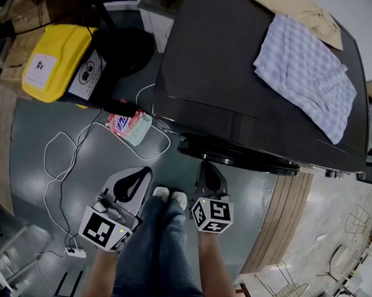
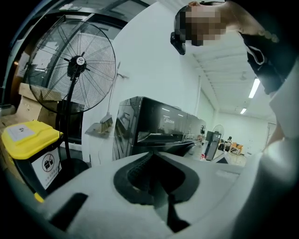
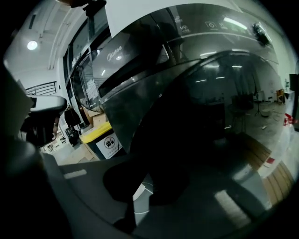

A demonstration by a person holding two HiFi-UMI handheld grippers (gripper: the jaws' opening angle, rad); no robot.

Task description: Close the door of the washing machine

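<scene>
The black washing machine [image 1: 238, 73] fills the upper right of the head view. Its round door [image 1: 238, 156] lies along the front face and looks closed against it. My right gripper [image 1: 205, 165] is shut with nothing in it, its tip right at the door's lower rim. In the right gripper view the dark, shiny door [image 3: 210, 116] fills the frame close up. My left gripper [image 1: 148, 171] hangs shut and empty to the left, apart from the machine. The left gripper view shows its closed tips [image 2: 152, 154] pointing at the machine's front corner [image 2: 140, 126].
A checked cloth [image 1: 306, 70] lies on the machine's top. A yellow-lidded bin [image 1: 54, 62] and a standing fan [image 2: 70, 70] are to the left. A detergent bag [image 1: 130, 125], a white cable [image 1: 62, 164] and a power strip [image 1: 75, 252] lie on the floor. The person's shoes [image 1: 170, 196] stand between the grippers.
</scene>
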